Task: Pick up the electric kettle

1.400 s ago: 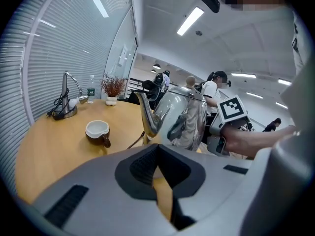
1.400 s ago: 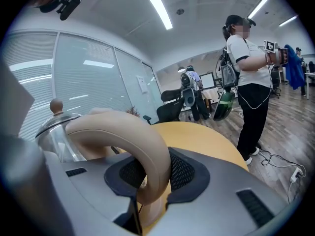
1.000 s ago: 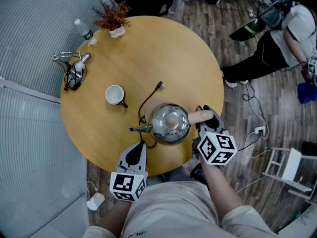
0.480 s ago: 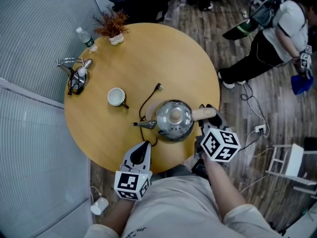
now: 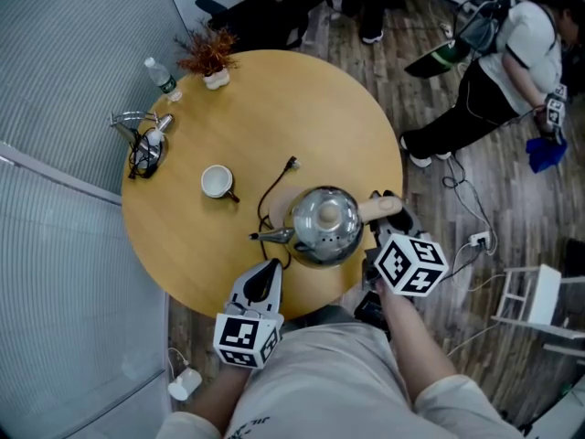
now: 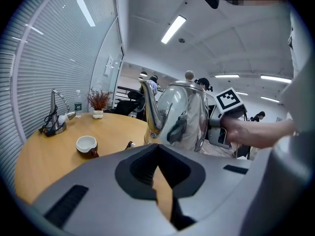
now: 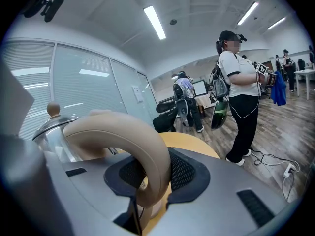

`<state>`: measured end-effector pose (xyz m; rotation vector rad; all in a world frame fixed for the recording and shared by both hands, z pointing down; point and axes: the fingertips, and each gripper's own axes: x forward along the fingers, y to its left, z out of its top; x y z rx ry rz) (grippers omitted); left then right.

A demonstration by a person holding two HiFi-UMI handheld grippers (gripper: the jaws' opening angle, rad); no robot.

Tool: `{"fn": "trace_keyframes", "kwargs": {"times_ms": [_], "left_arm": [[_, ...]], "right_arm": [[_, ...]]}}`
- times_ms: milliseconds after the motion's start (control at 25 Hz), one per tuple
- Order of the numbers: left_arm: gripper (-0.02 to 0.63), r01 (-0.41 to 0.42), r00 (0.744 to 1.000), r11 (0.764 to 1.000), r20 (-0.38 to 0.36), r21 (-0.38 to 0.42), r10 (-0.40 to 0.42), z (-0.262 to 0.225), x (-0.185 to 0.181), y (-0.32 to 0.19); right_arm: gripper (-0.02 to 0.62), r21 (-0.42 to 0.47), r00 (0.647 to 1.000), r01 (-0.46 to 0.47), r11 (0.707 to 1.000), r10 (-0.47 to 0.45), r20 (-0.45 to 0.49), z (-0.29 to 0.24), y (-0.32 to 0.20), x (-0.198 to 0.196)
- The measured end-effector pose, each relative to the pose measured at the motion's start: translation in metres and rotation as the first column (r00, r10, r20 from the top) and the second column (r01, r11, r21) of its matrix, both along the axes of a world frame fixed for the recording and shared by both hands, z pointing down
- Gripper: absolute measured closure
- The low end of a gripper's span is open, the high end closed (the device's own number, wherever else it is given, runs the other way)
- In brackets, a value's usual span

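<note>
The steel electric kettle (image 5: 324,225) sits near the round table's front edge, its spout (image 5: 270,237) pointing left and its tan handle (image 5: 379,208) pointing right. My right gripper (image 5: 388,216) is shut on that handle, and in the right gripper view the tan loop (image 7: 123,136) fills the space between the pads (image 7: 183,171). The kettle (image 6: 179,117) hangs a little above the wood in the left gripper view. My left gripper (image 5: 269,271) hovers over the table edge just below the spout, shut with nothing in it (image 6: 160,181).
A black cord with its plug (image 5: 292,161) trails from under the kettle. A white cup (image 5: 216,181) stands to the left, with a metal stand (image 5: 142,140), a water bottle (image 5: 160,76) and a potted plant (image 5: 208,51) at the far rim. A person (image 5: 494,71) stands to the right.
The kettle has risen slightly with my right gripper on its handle. My left gripper has barely moved.
</note>
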<state>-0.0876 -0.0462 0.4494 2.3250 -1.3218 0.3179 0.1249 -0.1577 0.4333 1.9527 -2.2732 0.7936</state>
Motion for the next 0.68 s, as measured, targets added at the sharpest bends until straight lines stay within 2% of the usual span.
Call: {"fn": "trace_keyframes", "kwargs": {"times_ms": [680], "left_arm": [[0.603, 0.028, 1.0, 1.0, 0.009, 0.012, -0.028, -0.013, 0.013, 0.026]], "right_arm": [[0.476, 0.017, 0.999, 0.009, 1.0, -0.009, 0.034, -0.014, 0.022, 0.016]]}}
